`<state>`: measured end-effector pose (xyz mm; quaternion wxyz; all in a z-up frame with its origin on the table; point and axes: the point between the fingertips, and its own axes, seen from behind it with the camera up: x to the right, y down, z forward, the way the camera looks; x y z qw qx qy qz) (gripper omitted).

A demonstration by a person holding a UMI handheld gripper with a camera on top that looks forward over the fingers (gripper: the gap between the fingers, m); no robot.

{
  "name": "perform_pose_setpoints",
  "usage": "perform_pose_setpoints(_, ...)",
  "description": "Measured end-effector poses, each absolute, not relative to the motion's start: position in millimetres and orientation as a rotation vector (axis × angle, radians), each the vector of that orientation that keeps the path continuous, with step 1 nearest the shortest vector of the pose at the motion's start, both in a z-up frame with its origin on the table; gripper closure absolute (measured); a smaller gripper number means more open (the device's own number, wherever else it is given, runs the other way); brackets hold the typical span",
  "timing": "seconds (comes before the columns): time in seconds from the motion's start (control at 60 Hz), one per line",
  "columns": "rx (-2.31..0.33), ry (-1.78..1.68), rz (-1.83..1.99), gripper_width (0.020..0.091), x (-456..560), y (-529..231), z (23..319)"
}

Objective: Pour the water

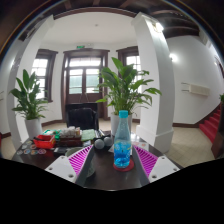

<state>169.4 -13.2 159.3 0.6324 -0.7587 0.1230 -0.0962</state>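
Gripper view: the tongs (pixel 112 165) stand wide apart around a water bottle (pixel 122 143) at twelve o'clock on the table (pixel 100 178). This looks like the reaching step; next, closing on the bottle.

Between fingers: bottle (pixel 122 143) stands at 12 o'clock.
10 o'clock: clutter (pixel 62 138) blocks.
2 o'clock: pillar (pixel 153 80) beyond table (pixel 108 172).

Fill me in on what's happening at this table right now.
A hand-held gripper is lined up on a clear water bottle with a blue label. The bottle stands upright on the dark round table, between the open fingers, with a gap on each side, so nothing is gripped yet. A potted plant stands beyond it, and no pouring has begun.
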Motion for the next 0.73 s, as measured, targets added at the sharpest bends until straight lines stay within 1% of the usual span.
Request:
perform_pose_setpoints(0.15, -1.741, 0.304, -0.181, 0.0327, 144, -72, 185)
perform_pose_setpoints(0.267, -1.766, 0.283, -0.214, 0.0341, 129, -107, 195)
perform_pose_setpoints(0.6, -1.805, 0.223, -0.172, 0.0331, 83, -149, 195)
perform_pose_setpoints(0.733, -1.784, 0.243, -0.157, 0.0329, 78, -153, 202)
